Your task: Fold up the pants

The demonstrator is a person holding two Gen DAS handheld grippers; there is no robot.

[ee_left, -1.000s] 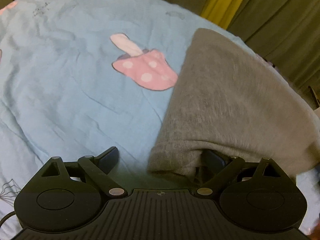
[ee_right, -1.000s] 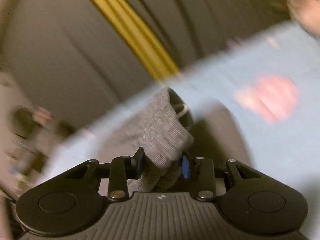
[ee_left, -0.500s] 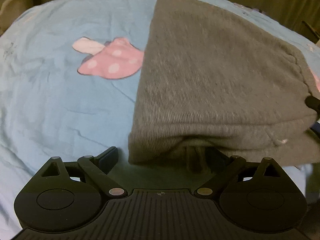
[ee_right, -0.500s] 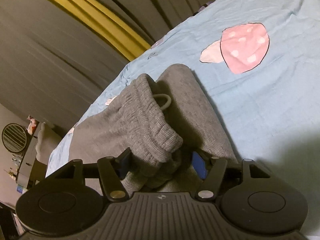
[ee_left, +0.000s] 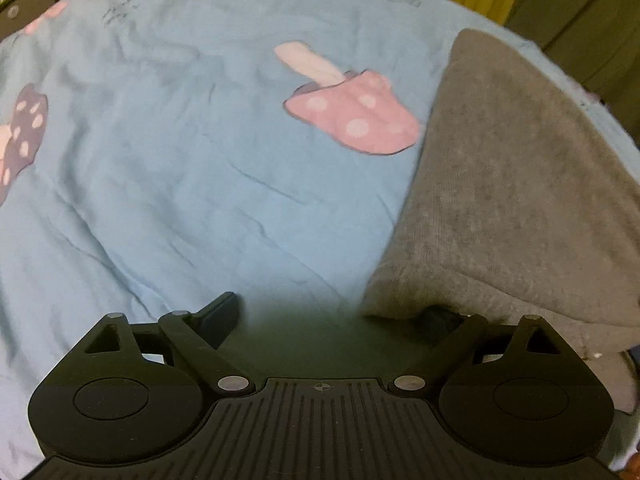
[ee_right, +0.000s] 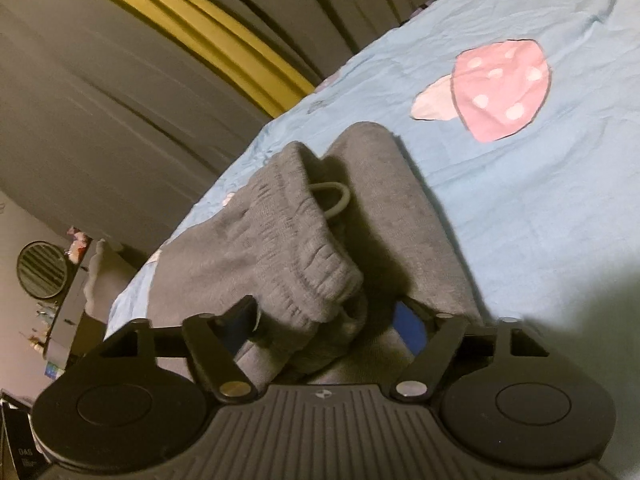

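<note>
The grey knit pants (ee_left: 516,200) lie folded on the blue bedsheet (ee_left: 180,160) at the right of the left wrist view. My left gripper (ee_left: 332,316) is open, its right finger tucked under the near corner of the pants, its left finger on bare sheet. In the right wrist view the pants (ee_right: 280,248) show their ribbed waistband (ee_right: 316,276) and a pale drawstring loop (ee_right: 336,200). My right gripper (ee_right: 324,320) is open, its fingers on either side of the waistband end.
The sheet has pink mushroom prints (ee_left: 352,116) (ee_right: 500,92). Dark curtains with a yellow strip (ee_right: 192,24) hang behind the bed. A round fan (ee_right: 40,276) and cluttered furniture stand at the far left of the right wrist view.
My right gripper has opened wider around the waistband. The left view swung from above the pants to their left edge, with more bare sheet in view.
</note>
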